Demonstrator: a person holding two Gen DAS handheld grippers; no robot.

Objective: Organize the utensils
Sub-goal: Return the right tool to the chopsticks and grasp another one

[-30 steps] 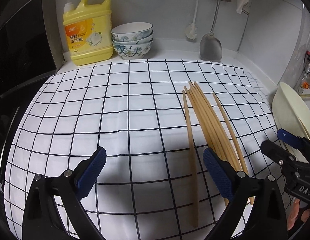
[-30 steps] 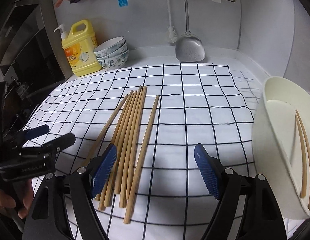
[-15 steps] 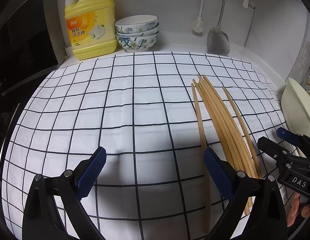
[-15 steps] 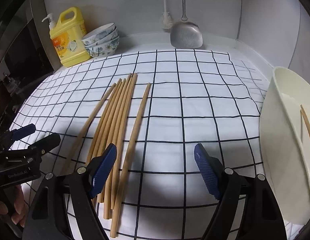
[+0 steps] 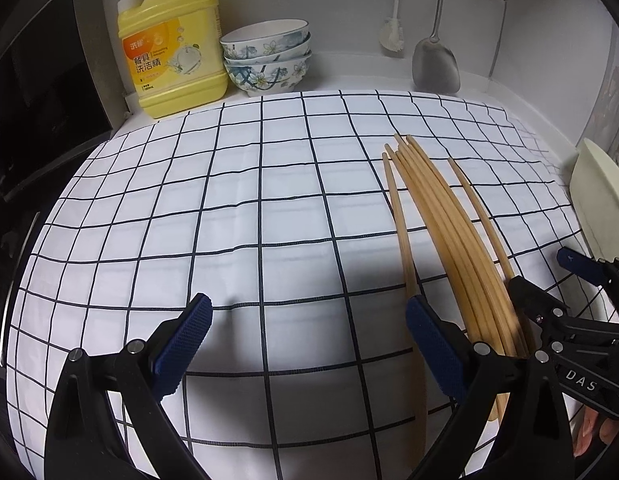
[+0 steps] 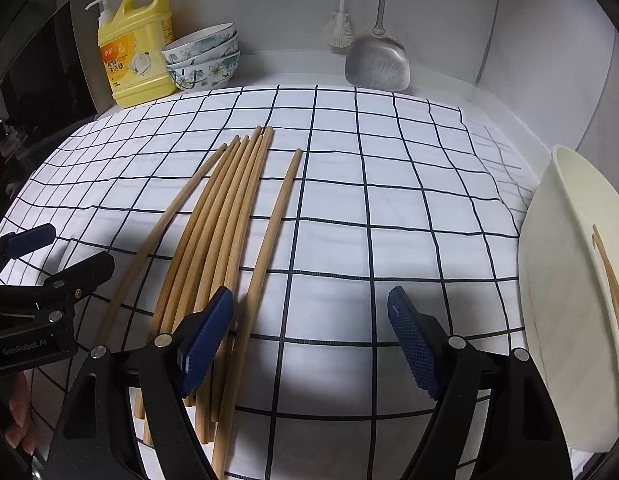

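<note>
Left wrist view: your left gripper (image 5: 309, 344) has pushed forward and lower since a second ago. The detergent bottle (image 5: 171, 42) and the stacked bowls (image 5: 267, 58) sit larger and higher in the picture. Jaws spread wide, nothing between them. The chopsticks (image 5: 441, 216) lie on the checked cloth (image 5: 229, 208) over the tabletop, to the right of the gap; one stray stick runs just behind the right pad. Their near ends are hidden by that jaw arm and by your right gripper (image 5: 549, 276), which now reaches further in from the right edge. Whether it touches the sticks is hard to tell. The cream holder (image 5: 601, 196) is cut off by the picture edge. A metal spatula (image 5: 435, 64) hangs at the back wall.

Right wrist view: your right gripper (image 6: 311, 338) has also come closer to the cloth (image 6: 389, 208); its jaws are spread, empty. The chopstick bundle (image 6: 225, 216) has not shifted; its near ends pass under the left pad, out of sight. The lone stick (image 6: 275, 216) lies just inside the gap. The cream holder (image 6: 565, 280) now shows less of its inside: two sticks (image 6: 611, 280) within it are partly cut off. Your left gripper (image 6: 49, 256) shows at the left edge, jaws apart.
</note>
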